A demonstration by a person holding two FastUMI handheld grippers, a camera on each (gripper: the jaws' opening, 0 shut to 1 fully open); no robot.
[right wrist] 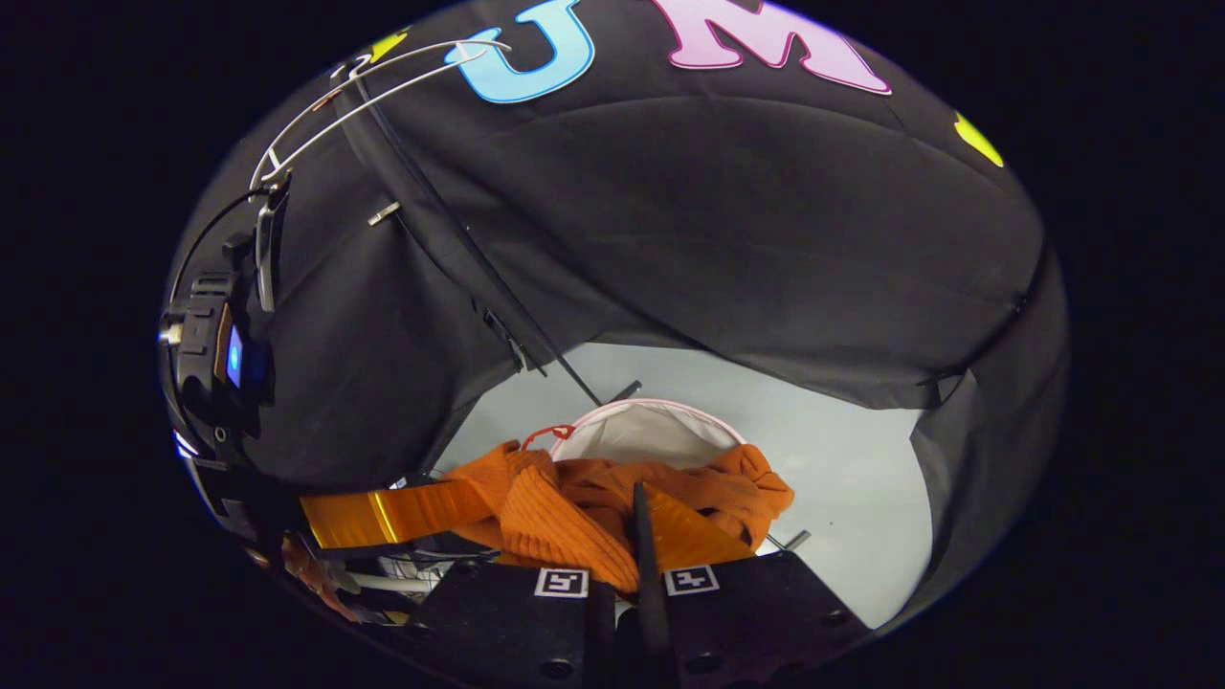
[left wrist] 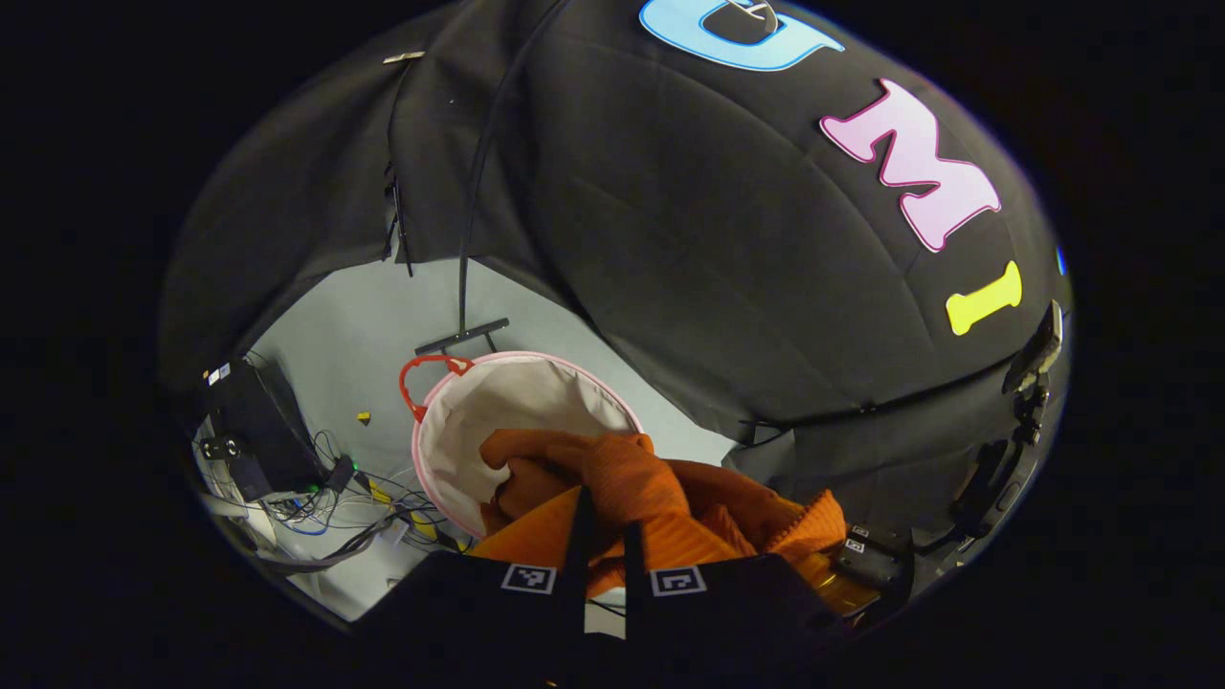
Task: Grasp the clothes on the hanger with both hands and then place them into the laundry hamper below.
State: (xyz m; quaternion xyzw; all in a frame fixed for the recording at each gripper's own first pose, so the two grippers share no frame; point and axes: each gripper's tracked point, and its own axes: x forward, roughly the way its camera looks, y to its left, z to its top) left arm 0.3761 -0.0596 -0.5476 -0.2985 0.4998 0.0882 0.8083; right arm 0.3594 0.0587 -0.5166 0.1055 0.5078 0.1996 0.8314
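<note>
An orange knitted garment (left wrist: 632,488) hangs bunched between both grippers, above the round laundry hamper (left wrist: 450,421) with a white lining, pink rim and red handle. My left gripper (left wrist: 605,536) is shut on a fold of the garment. In the right gripper view the same garment (right wrist: 565,517) drapes over the hamper (right wrist: 651,431), and my right gripper (right wrist: 639,536) is shut on its cloth. The left gripper's fingers (right wrist: 383,517) show at the left of that view, pinching the garment's other end. A bare white wire hanger (right wrist: 364,96) hangs at the upper left.
The hamper stands on a pale grey floor (left wrist: 364,325). Black boxes and tangled cables (left wrist: 287,469) lie on the floor at the left. A black pole on a flat foot (left wrist: 464,335) rises behind the hamper. The black cloth wall (right wrist: 718,239) encloses the booth closely.
</note>
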